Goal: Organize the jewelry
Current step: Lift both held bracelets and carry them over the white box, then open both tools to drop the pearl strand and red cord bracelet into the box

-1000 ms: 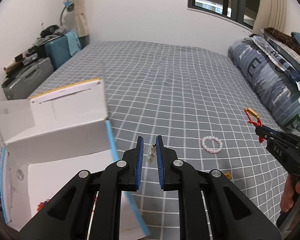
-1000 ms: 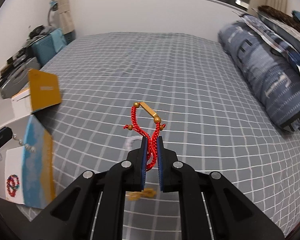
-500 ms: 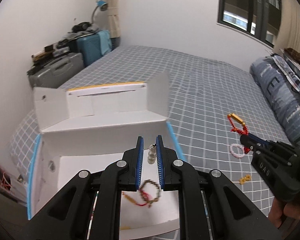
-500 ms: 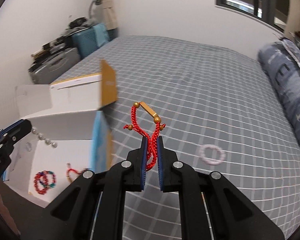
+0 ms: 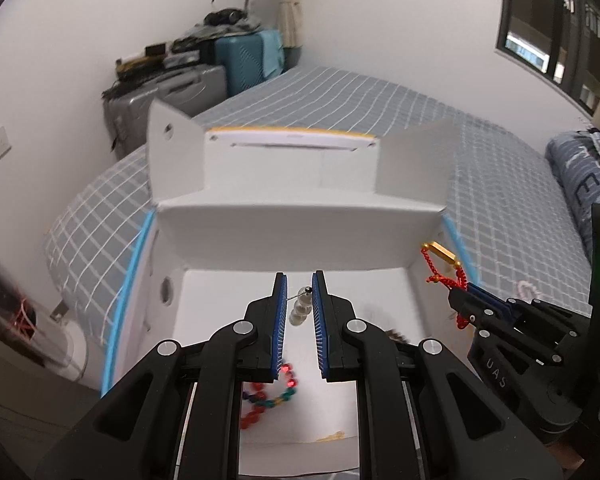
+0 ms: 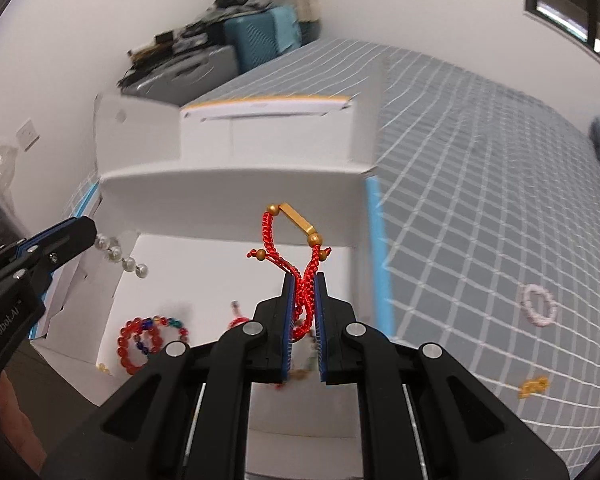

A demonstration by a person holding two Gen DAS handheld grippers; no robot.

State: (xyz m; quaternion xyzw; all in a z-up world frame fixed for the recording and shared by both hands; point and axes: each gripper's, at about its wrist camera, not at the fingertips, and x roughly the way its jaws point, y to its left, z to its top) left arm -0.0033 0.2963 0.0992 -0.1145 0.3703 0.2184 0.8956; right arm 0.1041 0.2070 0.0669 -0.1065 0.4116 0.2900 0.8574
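An open white box (image 5: 300, 236) (image 6: 236, 200) with blue edges sits at the bed's corner. My left gripper (image 5: 299, 284) hangs over its inside, shut on a short pearl strand (image 5: 300, 306) (image 6: 120, 256). My right gripper (image 6: 303, 280) is shut on a red braided cord bracelet (image 6: 296, 248) (image 5: 440, 264) with a gold tube, held above the box's right part. A red and multicoloured bead bracelet (image 5: 268, 396) (image 6: 140, 340) lies on the box floor. A pink bead bracelet (image 6: 538, 304) and a small gold piece (image 6: 534, 386) lie on the bedspread to the right.
The grey checked bedspread (image 6: 480, 160) stretches right and back. Suitcases (image 5: 204, 84) and clutter stand against the wall behind the box. A pillow (image 5: 580, 176) lies at the far right. The box's raised lid flaps (image 5: 172, 152) stand behind its opening.
Both grippers swept left from over the bedspread to above the open box, each still holding its piece. The box now fills the middle of both views.
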